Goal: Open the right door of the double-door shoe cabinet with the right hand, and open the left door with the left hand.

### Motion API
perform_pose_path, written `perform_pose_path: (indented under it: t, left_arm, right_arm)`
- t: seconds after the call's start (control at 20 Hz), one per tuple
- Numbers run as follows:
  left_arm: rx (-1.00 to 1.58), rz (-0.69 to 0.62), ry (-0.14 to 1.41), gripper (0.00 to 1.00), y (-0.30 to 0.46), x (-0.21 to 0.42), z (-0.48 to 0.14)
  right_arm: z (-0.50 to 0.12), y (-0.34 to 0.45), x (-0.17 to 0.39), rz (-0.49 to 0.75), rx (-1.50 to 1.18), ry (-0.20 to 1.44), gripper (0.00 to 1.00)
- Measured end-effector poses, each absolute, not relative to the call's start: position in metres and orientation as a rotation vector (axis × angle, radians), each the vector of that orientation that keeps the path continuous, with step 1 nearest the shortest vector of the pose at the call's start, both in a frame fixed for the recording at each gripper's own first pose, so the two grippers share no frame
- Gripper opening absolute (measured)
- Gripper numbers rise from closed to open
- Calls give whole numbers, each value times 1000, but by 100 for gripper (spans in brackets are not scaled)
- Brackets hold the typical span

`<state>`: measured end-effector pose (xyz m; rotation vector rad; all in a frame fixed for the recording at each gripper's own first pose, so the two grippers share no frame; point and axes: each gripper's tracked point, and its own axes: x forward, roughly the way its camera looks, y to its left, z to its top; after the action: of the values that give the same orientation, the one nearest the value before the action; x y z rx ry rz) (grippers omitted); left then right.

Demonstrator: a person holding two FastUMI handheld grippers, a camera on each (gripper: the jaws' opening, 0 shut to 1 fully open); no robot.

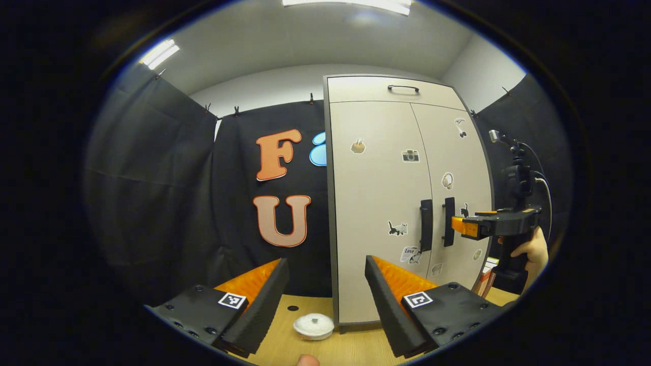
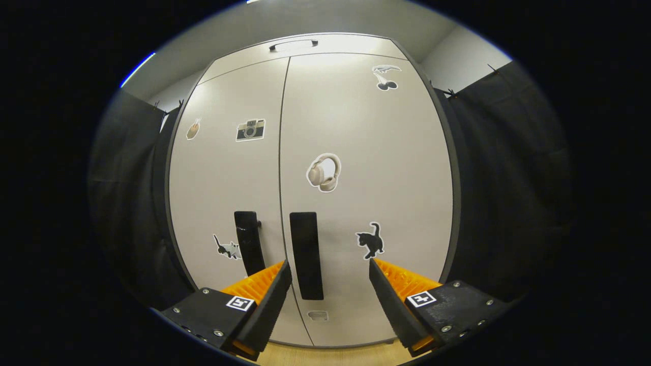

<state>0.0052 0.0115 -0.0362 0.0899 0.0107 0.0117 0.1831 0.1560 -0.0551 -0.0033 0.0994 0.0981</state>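
While both doors of the shoe cabinet point(image 2: 315, 168) are shut, the right tongs point(image 2: 328, 269) are spread wide and point at the right door handle point(image 2: 306, 254), which sits between the two fingers but a bit toward the left one. They are not touching it yet. If the tongs push ahead like this, the left finger could bump the handle or slip into the thin gap beside the left door handle point(image 2: 249, 241), because the two handles stand just beside each other. Grabbing both handles, or the wrong one, would spoil the job. The left tongs point(image 1: 325, 279) are wide too and hold nothing, and they are well apart from the cabinet, so they have a long way to go to reach their handle. The left gripper view shows things the right gripper view does not: the right tongs from the side with a hand point(image 1: 531, 251) holding them, the wooden bench point(image 1: 351, 348) and a small white lidded bowl point(image 1: 314, 326) on it. The right gripper view shows both handles up close.
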Motion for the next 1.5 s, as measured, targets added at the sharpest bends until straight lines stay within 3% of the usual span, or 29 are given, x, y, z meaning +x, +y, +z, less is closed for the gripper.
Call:
perform_pose_path:
  t: [0.5,1.0,1.25,1.5]
  left_arm:
    - [48,-1,19,95,19,8,-40]
    - [43,14,22,95,31,8,-43]
    - [43,27,24,95,37,2,-42]
    - [25,47,22,98,44,-5,-39]
  right_arm:
    - [-73,176,217,101,-16,138,61]
    - [-79,181,228,89,2,137,37]
    - [-80,180,227,89,-5,134,32]
    - [-78,179,217,117,-10,131,16]
